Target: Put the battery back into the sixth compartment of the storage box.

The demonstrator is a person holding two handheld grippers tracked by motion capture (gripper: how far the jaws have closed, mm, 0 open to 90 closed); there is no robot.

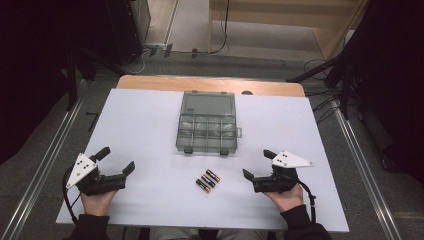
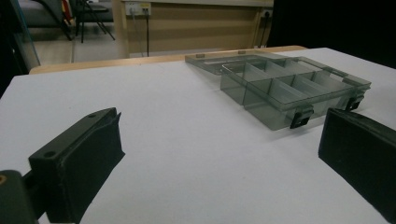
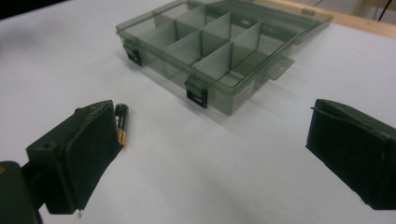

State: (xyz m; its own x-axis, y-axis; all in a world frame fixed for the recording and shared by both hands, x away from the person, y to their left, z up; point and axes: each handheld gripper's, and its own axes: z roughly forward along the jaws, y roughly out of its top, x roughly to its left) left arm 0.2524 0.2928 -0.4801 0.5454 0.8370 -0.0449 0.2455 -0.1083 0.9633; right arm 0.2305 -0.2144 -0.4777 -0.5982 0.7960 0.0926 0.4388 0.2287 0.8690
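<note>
Batteries point(image 1: 207, 180), three side by side, lie on the white table point(image 1: 140, 120) between the two grippers, just in front of the open compartment box point(image 1: 207, 131). Left gripper point(image 1: 118, 161) rests with jaws spread wide, holding nothing. Right gripper point(image 1: 256, 164) likewise gapes empty, near the batteries.

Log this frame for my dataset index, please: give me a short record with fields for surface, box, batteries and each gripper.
surface: white board on a wooden table
box: clear grey compartment box, lid open and laid flat behind it, compartments look empty
batteries: three batteries side by side on the board, in front of the box
left gripper: left gripper open, holds nothing, at the near left
right gripper: right gripper open, holds nothing, just right of the batteries
</note>
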